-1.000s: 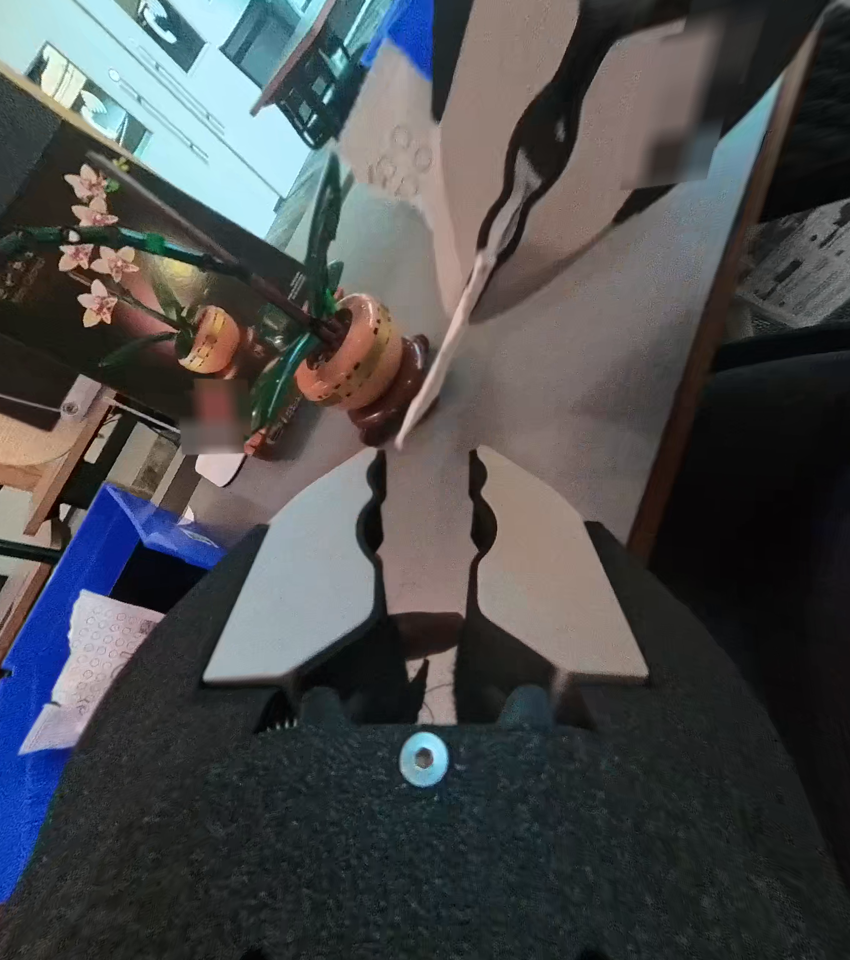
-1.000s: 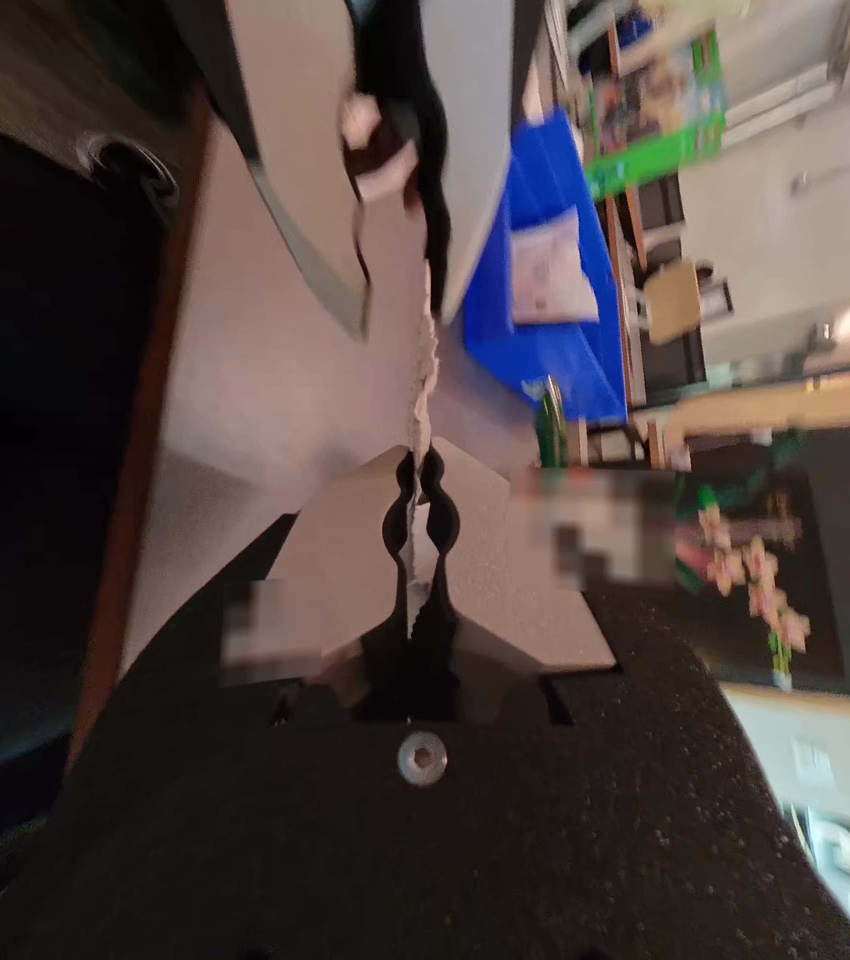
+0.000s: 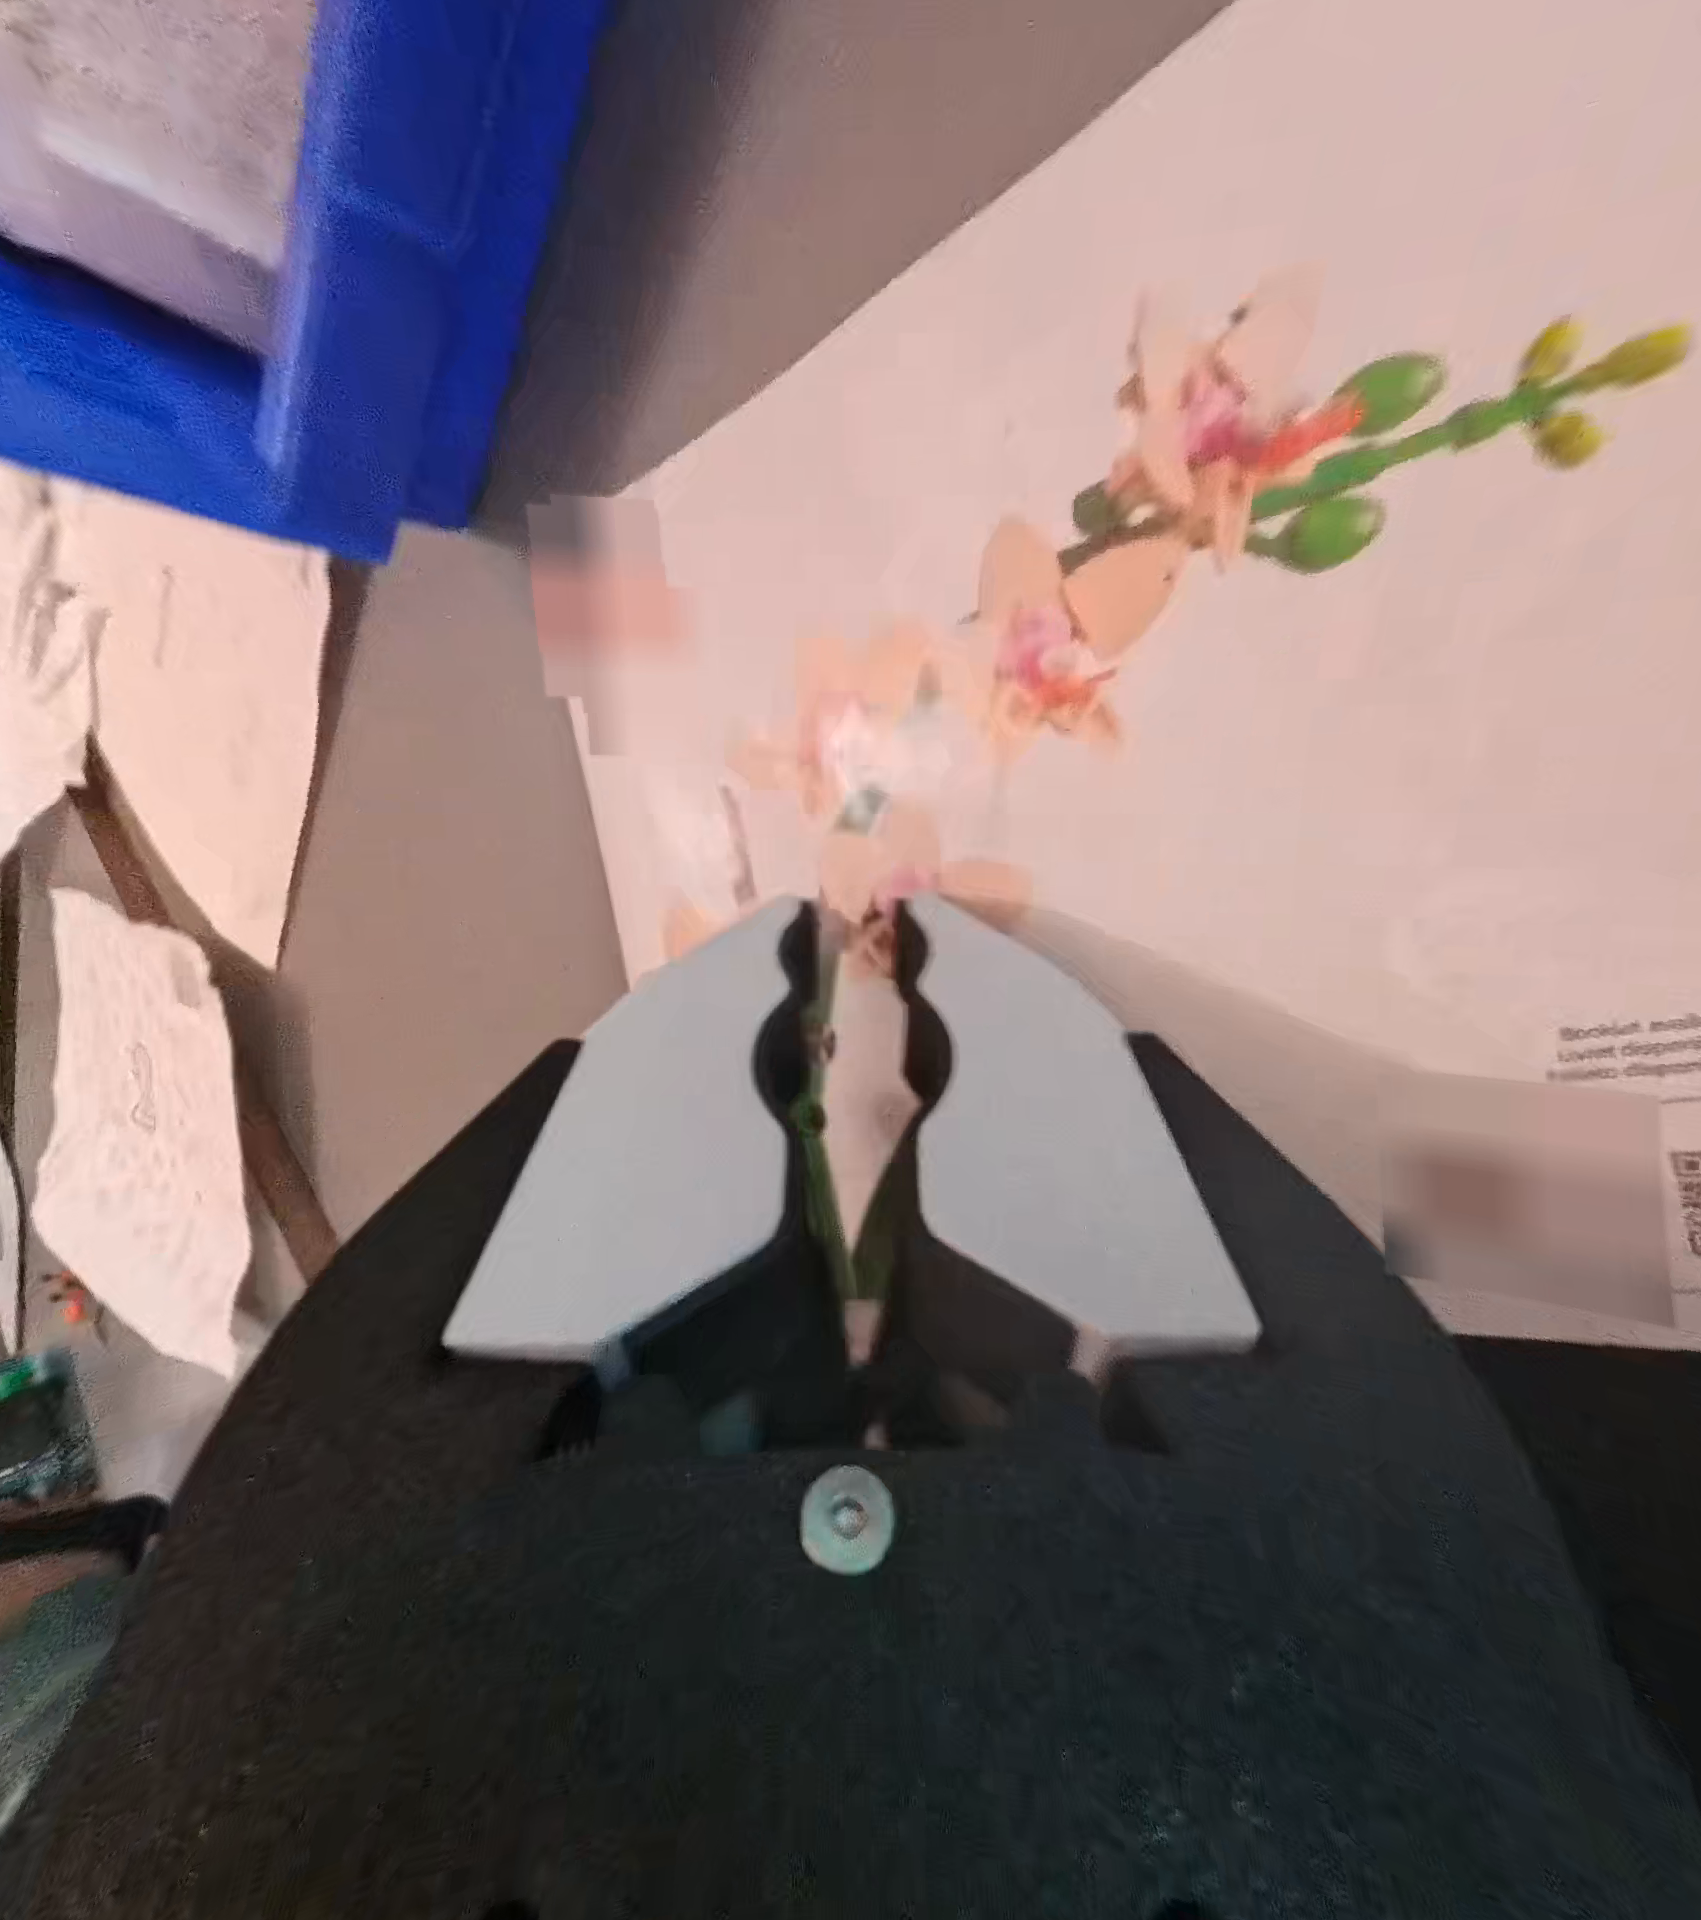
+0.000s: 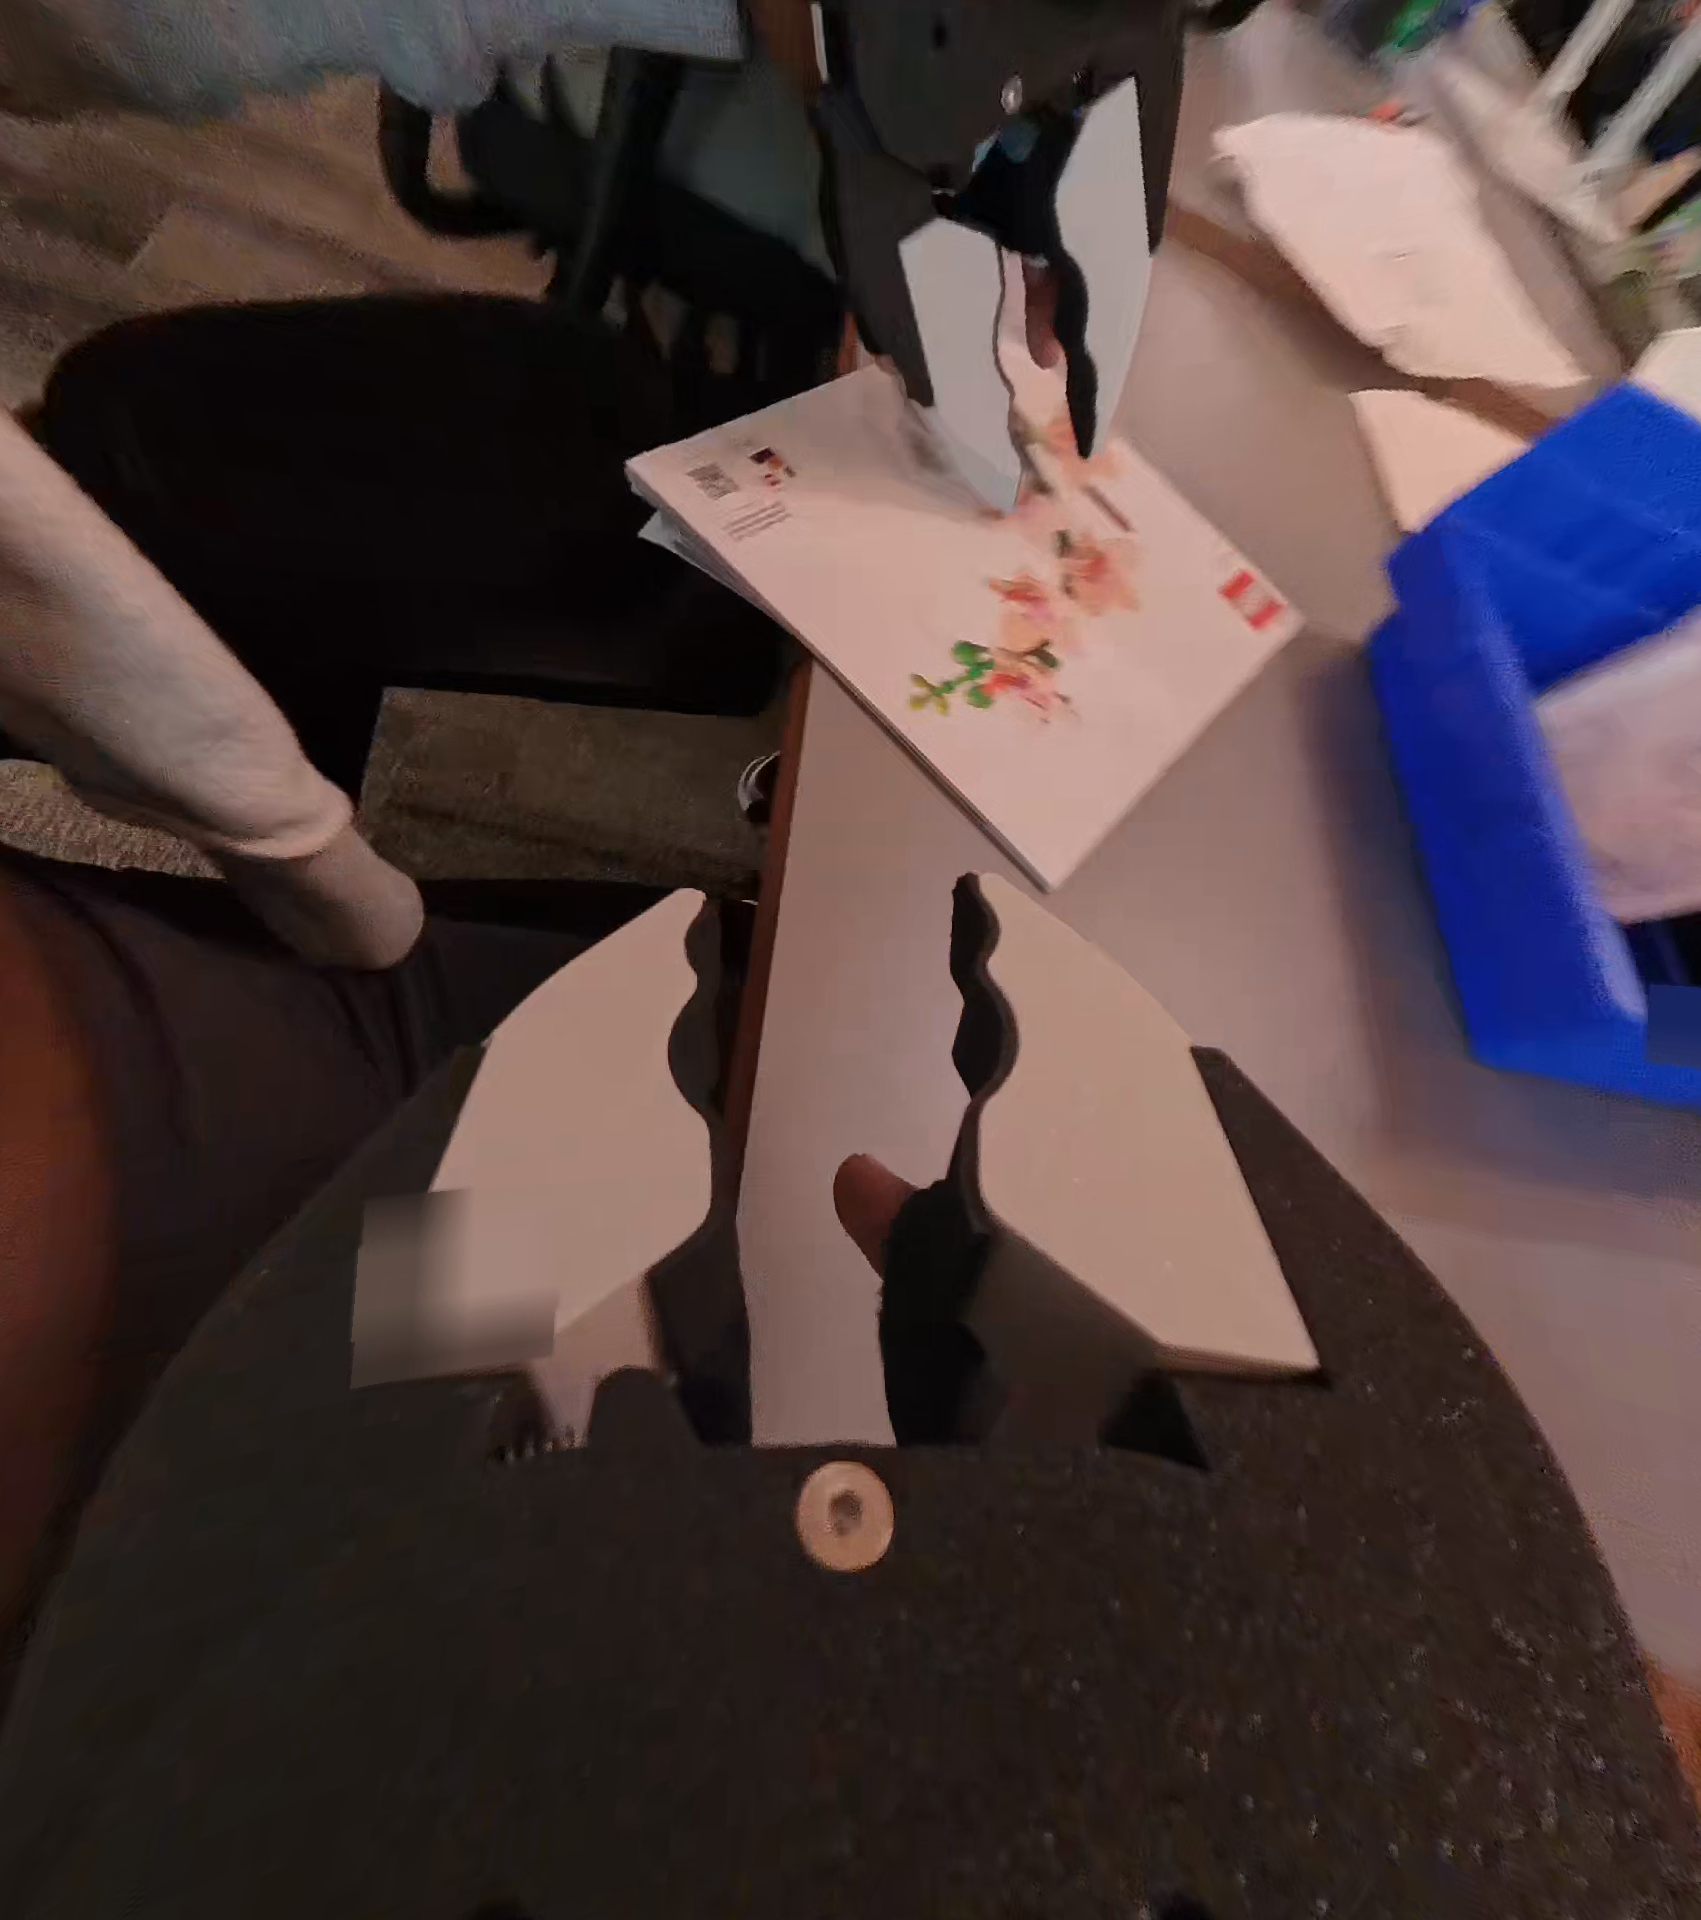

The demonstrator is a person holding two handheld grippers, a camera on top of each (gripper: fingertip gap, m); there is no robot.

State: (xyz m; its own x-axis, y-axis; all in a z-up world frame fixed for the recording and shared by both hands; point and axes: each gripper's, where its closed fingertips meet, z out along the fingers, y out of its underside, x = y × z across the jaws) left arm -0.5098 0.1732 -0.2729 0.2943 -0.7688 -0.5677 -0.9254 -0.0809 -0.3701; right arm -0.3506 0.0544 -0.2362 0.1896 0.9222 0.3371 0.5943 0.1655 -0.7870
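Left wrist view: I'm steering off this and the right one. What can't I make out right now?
- Left gripper: fingers narrowly apart over the booklet; motion blur hides any contact.
- Booklet's near corner: covered by the gripper body.
- Blue bin: contents blurred, cut off by the frame edge in both views.
- Right gripper: open; a dark object between its fingers can't be identified.

Left hand-held gripper (image 3: 851, 920) over white flower-printed booklet (image 3: 1345, 727), jaws narrowly apart, nothing clearly gripped, blue bin (image 3: 202, 364) upper left, worktop (image 3: 451, 810) beneath
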